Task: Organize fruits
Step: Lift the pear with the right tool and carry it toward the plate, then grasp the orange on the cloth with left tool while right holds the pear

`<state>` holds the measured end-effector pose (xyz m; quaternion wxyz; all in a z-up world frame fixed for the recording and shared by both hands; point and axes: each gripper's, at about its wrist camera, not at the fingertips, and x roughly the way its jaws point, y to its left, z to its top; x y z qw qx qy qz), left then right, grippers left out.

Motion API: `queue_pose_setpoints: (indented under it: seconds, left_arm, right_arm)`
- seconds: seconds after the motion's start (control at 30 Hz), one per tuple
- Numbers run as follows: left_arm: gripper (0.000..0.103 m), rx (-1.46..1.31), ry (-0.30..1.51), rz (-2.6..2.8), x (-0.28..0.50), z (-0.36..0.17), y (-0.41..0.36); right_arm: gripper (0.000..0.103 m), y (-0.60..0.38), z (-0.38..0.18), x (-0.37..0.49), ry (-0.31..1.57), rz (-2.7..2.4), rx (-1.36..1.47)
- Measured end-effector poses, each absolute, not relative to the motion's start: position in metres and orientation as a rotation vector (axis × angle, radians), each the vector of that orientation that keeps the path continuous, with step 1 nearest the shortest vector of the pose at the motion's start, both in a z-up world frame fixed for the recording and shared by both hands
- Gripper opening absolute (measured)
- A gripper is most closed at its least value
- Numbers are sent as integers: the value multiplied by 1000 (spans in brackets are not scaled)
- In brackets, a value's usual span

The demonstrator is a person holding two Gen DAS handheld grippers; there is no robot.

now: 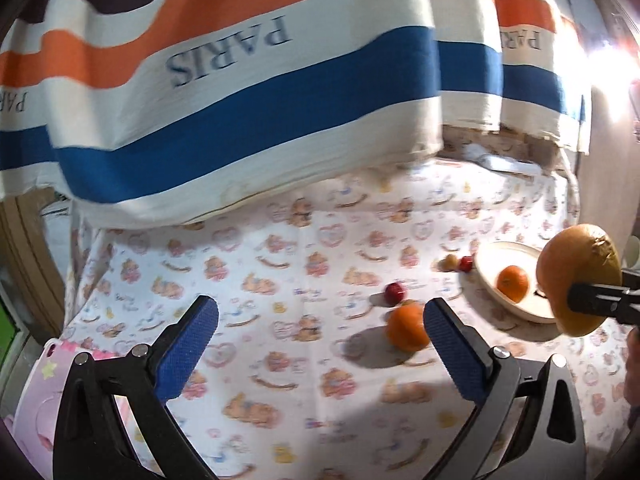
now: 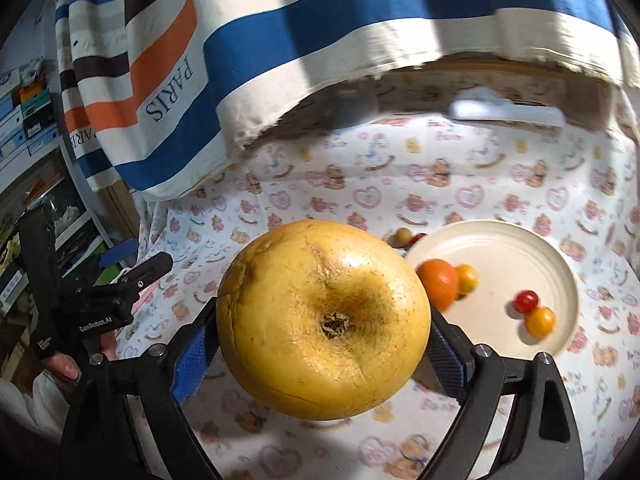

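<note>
Pomelo heads for the plate

The right hand-held gripper (image 2: 324, 344) clamps a yellow pomelo (image 2: 323, 318) in the air, near and left of the plate (image 2: 520, 248) holding small fruits. The left hand-held gripper (image 1: 320, 332) gapes wide and empty beside an orange (image 1: 406, 326) on the desk (image 1: 280, 264). Next, likely: lower the pomelo onto bare plate.
</note>
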<state>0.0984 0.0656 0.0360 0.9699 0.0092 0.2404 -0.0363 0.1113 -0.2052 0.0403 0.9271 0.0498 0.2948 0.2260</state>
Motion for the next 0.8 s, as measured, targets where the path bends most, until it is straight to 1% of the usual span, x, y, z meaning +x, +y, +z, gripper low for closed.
queue_pose_setpoints:
  seconds: [0.13, 0.2, 0.33, 0.37, 0.43, 0.5, 0.53, 0.67, 0.73, 0.77, 0.8]
  left_arm:
    - [100, 50, 475, -86, 97, 45, 44]
    - [94, 53, 483, -102, 98, 48, 34]
    - [86, 44, 510, -115, 101, 44, 20]
    - [82, 35, 523, -117, 104, 41, 17]
    - [70, 8, 564, -123, 109, 33, 13]
    - [41, -19, 612, -157, 117, 23, 9]
    - [38, -18, 642, -174, 122, 18, 7]
    - [38, -1, 694, -202, 136, 6, -3]
    - [40, 3, 710, -210, 143, 2, -6]
    - [50, 7, 712, -208, 146, 0, -7]
    - [62, 13, 711, -203, 149, -1, -8]
  right_arm:
    - [93, -222, 41, 107, 582, 458, 97]
    - [93, -230, 40, 106, 574, 461, 93]
    - [93, -243, 38, 107, 554, 440, 95]
    - [93, -245, 37, 107, 547, 435, 96]
    - [93, -248, 37, 106, 533, 424, 98]
    - [93, -253, 37, 106, 523, 408, 101]
    - [93, -255, 37, 107, 522, 405, 103]
    - [93, -262, 38, 108, 513, 397, 109]
    - [93, -266, 39, 108, 508, 386, 119]
    - [93, -267, 39, 108, 507, 383, 122]
    - [93, -268, 39, 109, 506, 378, 125]
